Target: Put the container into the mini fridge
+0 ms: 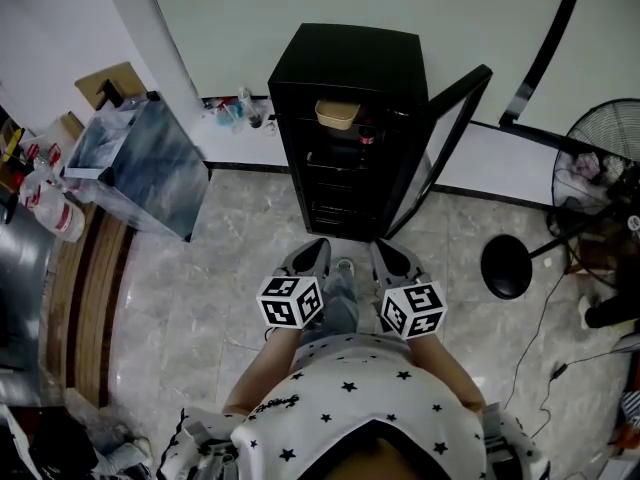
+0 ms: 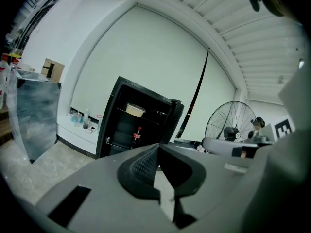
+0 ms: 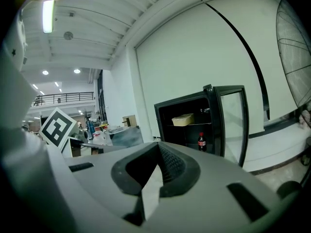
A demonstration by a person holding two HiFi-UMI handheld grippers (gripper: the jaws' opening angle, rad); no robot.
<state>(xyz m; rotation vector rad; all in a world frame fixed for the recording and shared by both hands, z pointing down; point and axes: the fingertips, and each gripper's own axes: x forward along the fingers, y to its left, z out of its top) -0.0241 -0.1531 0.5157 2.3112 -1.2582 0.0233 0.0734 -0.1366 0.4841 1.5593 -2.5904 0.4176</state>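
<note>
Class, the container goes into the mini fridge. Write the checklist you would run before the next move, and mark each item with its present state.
1. Container on the fridge's top shelf: ok.
2. Container set far enough back for the door: cannot tell.
3. Bottle on the shelf below upright: ok.
4. Door shut: not ok, it stands open.
5. Left gripper empty, jaws together: ok.
6. Right gripper empty, jaws together: ok.
</note>
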